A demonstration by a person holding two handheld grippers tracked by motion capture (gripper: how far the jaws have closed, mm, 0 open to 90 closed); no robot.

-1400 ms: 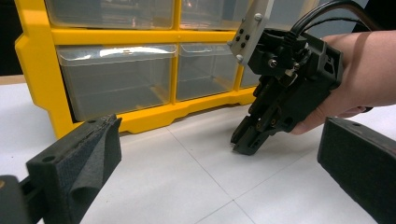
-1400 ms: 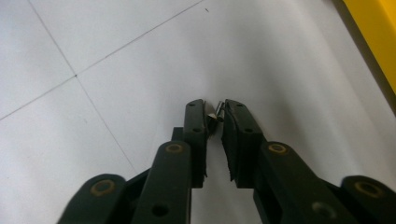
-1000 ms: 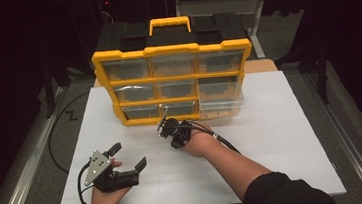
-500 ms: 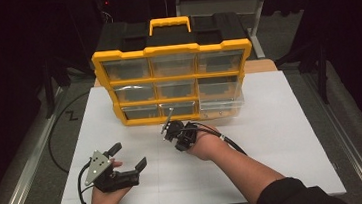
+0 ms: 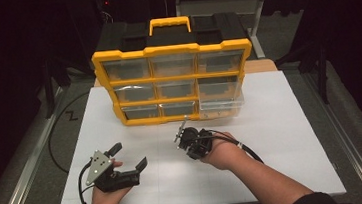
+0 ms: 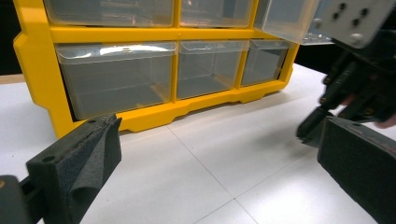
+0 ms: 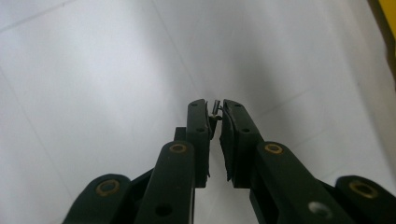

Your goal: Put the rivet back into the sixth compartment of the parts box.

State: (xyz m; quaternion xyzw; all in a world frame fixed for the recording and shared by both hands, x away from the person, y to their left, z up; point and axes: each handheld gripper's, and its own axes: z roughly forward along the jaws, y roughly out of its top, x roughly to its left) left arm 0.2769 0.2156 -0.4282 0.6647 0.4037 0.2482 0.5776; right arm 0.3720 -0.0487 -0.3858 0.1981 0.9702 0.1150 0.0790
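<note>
A yellow organizer [image 5: 171, 50] with clear drawers stands at the back of the white table [image 5: 283, 137]. Its lower right drawer [image 5: 222, 107] is pulled out. In front of the bottom row, my right gripper [image 5: 180, 133] hovers over the table. In the right gripper view its jaws [image 7: 215, 109] are shut on a small dark metal part [image 7: 216, 106] that pokes out at the tips. My left gripper [image 5: 129, 155] rests at the front left, jaws wide open with nothing between them. The left gripper view looks past the open pads [image 6: 84, 158] at the lower drawers [image 6: 116, 77] and the right gripper [image 6: 312, 130].
A black cable [image 5: 59, 139] runs along the floor left of the table. A metal rail [image 5: 22, 192] borders the table's left side. Bare table lies between the two grippers and to the right of the right forearm [image 5: 272, 183].
My right gripper has drawn back from the organizer's bottom row, to the right and toward the person, still shut on the small part. The left gripper has not moved.
</note>
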